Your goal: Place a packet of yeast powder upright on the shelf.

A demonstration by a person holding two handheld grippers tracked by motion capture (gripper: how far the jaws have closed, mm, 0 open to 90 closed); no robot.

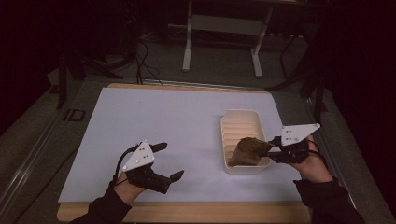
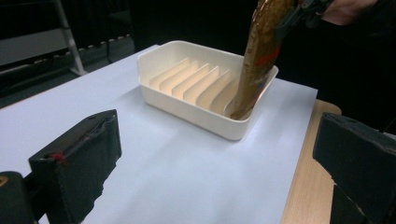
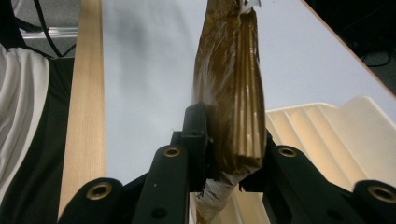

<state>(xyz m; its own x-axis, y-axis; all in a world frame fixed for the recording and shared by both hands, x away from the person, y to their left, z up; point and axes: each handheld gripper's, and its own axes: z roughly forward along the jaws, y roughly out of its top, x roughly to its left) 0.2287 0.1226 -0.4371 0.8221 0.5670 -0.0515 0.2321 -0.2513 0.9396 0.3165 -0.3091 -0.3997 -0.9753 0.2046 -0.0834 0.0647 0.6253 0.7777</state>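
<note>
A cream slotted tray (image 1: 229, 117) sits on the white mat, right of centre. My right gripper (image 1: 274, 148) is shut on one end of a brown plastic-wrapped packet (image 1: 246, 151), whose lower end rests tilted in the tray's nearest slot. In the right gripper view the packet (image 3: 231, 102) stands up between the two jaws. From the left gripper view the packet (image 2: 259, 56) leans into the tray (image 2: 187, 105). My left gripper (image 1: 169, 161) hangs open over the mat at front left, with nothing between its fingers (image 2: 77, 163).
The white mat (image 1: 177, 121) covers a wooden table whose edge (image 1: 187, 212) runs along the front. Beyond the table stand a white frame (image 1: 222, 28) and cables on the dark floor.
</note>
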